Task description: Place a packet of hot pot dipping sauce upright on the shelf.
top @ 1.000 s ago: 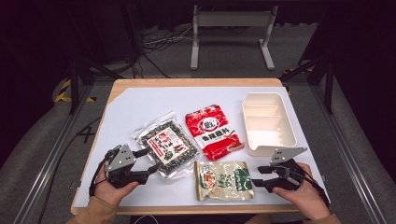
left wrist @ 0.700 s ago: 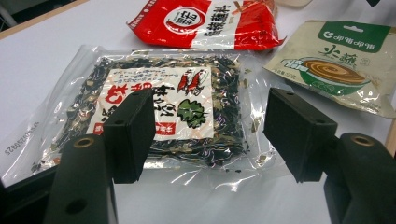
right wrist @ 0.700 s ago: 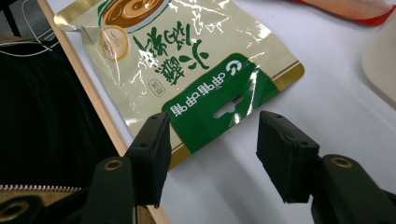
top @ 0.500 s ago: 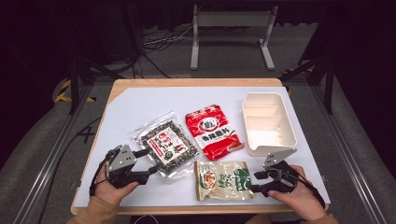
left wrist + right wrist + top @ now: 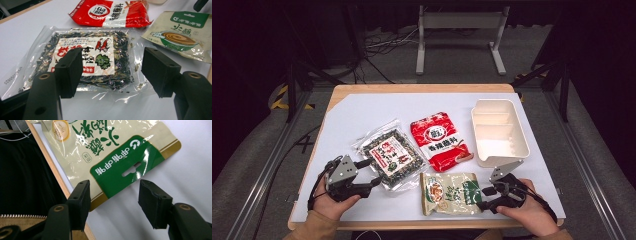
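High view: a white table point(image 5: 362, 120) carries a cream tray point(image 5: 498, 131) at far right, a red packet point(image 5: 439, 141) in the middle, a clear seaweed packet point(image 5: 389, 159) to its left, and a beige-and-green pouch point(image 5: 451, 193) at the near edge. The pouch lies flat, glossy beige with a soup-bowl picture and a green header band at its right end. The right gripper point(image 5: 486, 197) sits just right of that end, jaws spread, nothing pinched; they have just been opening a little wider. The left gripper point(image 5: 369, 173) rests near left beside the seaweed packet, jaws likewise apart and empty.

The right gripper view adds the white hang slot point(image 5: 131, 170) cut in the green header point(image 5: 125, 167), the gold-edged corner lying between the jaws without touching the pads, and the table's wooden rim point(image 5: 53, 172). The left gripper view shows the seaweed packet's shrimp label point(image 5: 92, 55) and dark flakes, its near edge between that gripper's jaws.
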Tool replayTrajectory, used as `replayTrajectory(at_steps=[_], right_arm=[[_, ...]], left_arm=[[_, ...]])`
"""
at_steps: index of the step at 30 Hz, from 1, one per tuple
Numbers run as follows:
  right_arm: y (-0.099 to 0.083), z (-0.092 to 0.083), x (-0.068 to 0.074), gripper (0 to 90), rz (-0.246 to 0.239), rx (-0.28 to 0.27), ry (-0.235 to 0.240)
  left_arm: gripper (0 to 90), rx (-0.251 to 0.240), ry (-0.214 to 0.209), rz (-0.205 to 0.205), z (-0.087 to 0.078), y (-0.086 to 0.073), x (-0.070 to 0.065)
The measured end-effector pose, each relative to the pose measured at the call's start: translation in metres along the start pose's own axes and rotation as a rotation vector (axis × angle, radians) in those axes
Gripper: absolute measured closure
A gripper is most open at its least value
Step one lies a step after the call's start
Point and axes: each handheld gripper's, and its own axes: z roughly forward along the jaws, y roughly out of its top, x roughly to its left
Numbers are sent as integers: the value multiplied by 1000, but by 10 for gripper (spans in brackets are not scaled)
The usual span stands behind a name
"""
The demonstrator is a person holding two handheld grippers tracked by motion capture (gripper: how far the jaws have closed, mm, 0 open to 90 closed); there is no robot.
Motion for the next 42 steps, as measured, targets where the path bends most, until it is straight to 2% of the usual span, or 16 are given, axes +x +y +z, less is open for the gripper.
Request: replayTrajectory(at_steps=[14, 18, 20, 26, 30, 33, 37, 42], right_arm=[[0, 9, 0, 402, 12, 28, 45], [1, 10, 1, 404, 10, 26, 62], [2, 10, 3, 418, 10, 7, 80], [4, 12, 5, 449, 2, -12, 79], [6, 16, 7, 526, -24, -33, 64], [8, 17, 9, 619, -33, -40, 46], [9, 16, 7, 708, -15, -67, 56], [12, 22, 7, 735, 3, -66, 64]], left_arm=[[330, -1, -5, 1, 0, 0, 1], [327, -2, -6, 1, 0, 0, 1], [324, -1, -8, 1, 0, -1, 1], [322, 1, -9, 3, 1, -1, 1], [321, 1, -10, 6, 1, -1, 2], [318, 0, -9, 0, 1, -1, 2], [317, -2, -9, 4, 0, -1, 2], [314, 0, -9, 5, 1, -1, 1]])
